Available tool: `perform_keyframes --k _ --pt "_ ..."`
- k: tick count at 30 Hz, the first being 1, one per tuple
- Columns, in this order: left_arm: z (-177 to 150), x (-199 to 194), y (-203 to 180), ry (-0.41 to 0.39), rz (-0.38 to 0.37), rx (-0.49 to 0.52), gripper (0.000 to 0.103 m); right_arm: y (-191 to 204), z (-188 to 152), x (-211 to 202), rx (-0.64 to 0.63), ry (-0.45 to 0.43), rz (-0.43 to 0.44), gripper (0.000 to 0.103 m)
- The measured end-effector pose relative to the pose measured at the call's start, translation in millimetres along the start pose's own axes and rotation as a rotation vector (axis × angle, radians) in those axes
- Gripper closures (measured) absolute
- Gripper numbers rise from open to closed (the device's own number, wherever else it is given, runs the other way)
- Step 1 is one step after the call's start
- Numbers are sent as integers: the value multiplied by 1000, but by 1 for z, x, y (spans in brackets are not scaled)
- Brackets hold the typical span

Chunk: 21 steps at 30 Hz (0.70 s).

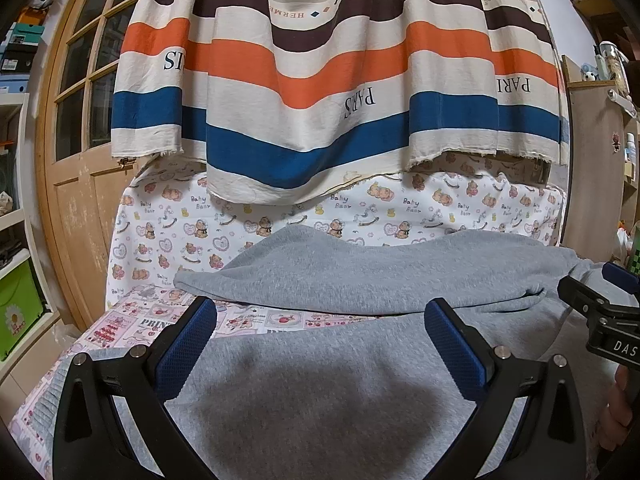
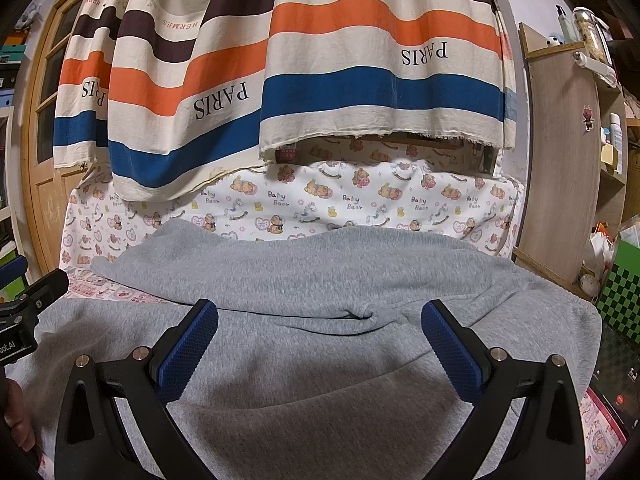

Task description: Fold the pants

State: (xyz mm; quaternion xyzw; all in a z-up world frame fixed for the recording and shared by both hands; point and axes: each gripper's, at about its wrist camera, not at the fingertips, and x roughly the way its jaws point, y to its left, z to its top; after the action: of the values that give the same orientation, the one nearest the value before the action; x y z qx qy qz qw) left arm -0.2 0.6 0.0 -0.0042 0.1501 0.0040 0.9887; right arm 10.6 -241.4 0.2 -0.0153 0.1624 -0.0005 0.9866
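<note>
2 grippers hang over a pair of grey pants (image 1: 320,380) spread on a bed with a printed sheet (image 1: 132,320). In the left wrist view the left gripper (image 1: 320,312) has its blue-padded fingers (image 1: 188,344) spread wide apart, with nothing between them; grey fabric fills the space below, from 6 o'clock up to the middle of the picture. A 2nd layer of the same pants lies further off, running from 9 o'clock to 3 o'clock across the middle, with a strip of the sheet showing between the 2 layers at 9 o'clock. The right gripper (image 1: 600,304) shows at 3 o'clock in that view; whether it touches the cloth there I cannot tell.

In the right wrist view the right gripper (image 2: 320,312) is likewise wide open and holds nothing. The pants (image 2: 320,380) lie beneath it, and a small pucker in the fabric sits just beyond the fingertips at 12 o'clock. The left gripper (image 2: 28,304) peeks in at 9 o'clock.

Behind the bed, at 12 o'clock in both views, hangs a striped curtain (image 1: 320,80) over a bear-print cloth (image 1: 280,208). A wooden door (image 1: 76,120) stands at 9 o'clock, a shelf (image 2: 568,140) at 3 o'clock.
</note>
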Motion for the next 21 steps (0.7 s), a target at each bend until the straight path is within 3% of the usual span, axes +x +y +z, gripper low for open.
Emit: perform_keyframes --k 12,16,21 --pt "0 1 0 4 -2 3 0 1 -2 1 -1 5 5 1" --pt "1 11 -9 55 -53 52 0 1 -2 8 0 55 52 1" --pt "2 14 -23 55 37 101 0 -9 -6 34 29 161 97 1"
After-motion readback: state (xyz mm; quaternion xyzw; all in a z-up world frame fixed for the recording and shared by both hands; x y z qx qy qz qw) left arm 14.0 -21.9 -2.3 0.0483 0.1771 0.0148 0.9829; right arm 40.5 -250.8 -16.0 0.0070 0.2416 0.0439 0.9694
